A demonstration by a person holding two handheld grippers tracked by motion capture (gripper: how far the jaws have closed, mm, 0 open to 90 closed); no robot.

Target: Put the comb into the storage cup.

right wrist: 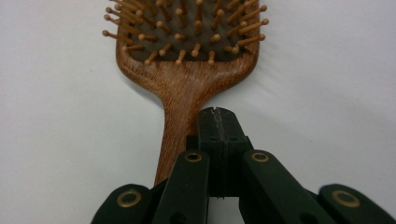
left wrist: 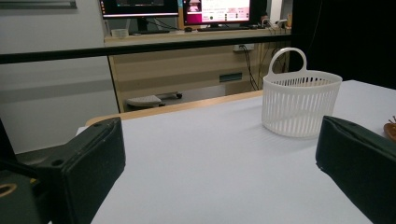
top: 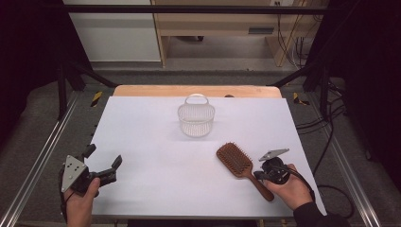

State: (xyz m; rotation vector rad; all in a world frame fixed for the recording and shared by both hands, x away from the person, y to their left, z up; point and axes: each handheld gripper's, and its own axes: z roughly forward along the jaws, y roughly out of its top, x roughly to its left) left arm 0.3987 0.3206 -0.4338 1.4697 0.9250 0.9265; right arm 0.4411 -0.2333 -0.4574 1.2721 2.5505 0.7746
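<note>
The wooden hairbrush (top: 239, 163) lies bristles up on the white desk (top: 156, 142), at about four o'clock from the white basket (top: 196, 119) and well apart from it. The right gripper (right wrist: 219, 122) has its jaws fully pressed together, empty, resting above the brush handle. To pick up the brush well, I judge it should first spread its jaws, then take the handle across its narrow part. The left gripper (top: 105, 163) waits with jaws wide at the desk's seven o'clock corner. The brush handle ends near the front edge, so lift before moving. Toward the basket at eleven o'clock the desk is free.
</note>
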